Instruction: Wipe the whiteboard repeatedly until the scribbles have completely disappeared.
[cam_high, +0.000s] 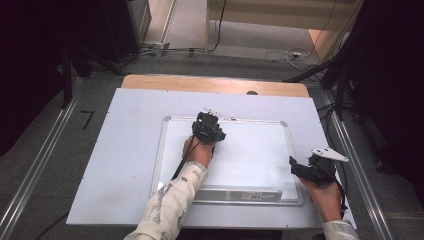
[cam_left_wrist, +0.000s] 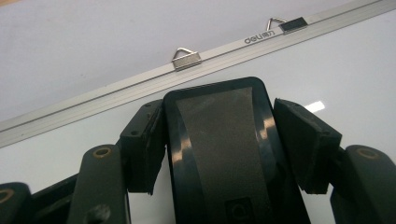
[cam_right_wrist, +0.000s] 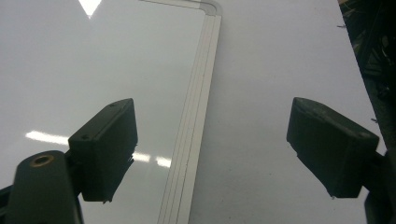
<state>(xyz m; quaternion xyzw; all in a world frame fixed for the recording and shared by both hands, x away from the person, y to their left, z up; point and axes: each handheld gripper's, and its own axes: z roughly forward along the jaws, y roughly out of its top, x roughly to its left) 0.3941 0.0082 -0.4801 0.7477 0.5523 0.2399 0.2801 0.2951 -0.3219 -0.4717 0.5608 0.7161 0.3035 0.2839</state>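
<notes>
A white whiteboard (cam_high: 250, 150) with a silver frame lies flat on the table. My left gripper (cam_high: 207, 125) is over its far left part, close to the far frame (cam_left_wrist: 116, 93), and is shut on a black eraser (cam_left_wrist: 224, 149) with a grey felt face. The eraser stands between the two pads (cam_left_wrist: 147, 140) and points toward the frame. My right gripper (cam_high: 299, 167) rests by the board's right edge, near the front. In the right gripper view its jaws (cam_right_wrist: 212, 140) stand wide open with nothing between them, straddling the right frame strip (cam_right_wrist: 196, 130).
Two metal hanging clips (cam_left_wrist: 187, 58) sit on the board's far frame. A marker ledge (cam_high: 245, 194) runs along its near edge. A white sheet (cam_high: 125, 150) covers the table; a wooden edge (cam_high: 210, 84) shows beyond it. Cables (cam_high: 295, 54) lie on the floor farther back.
</notes>
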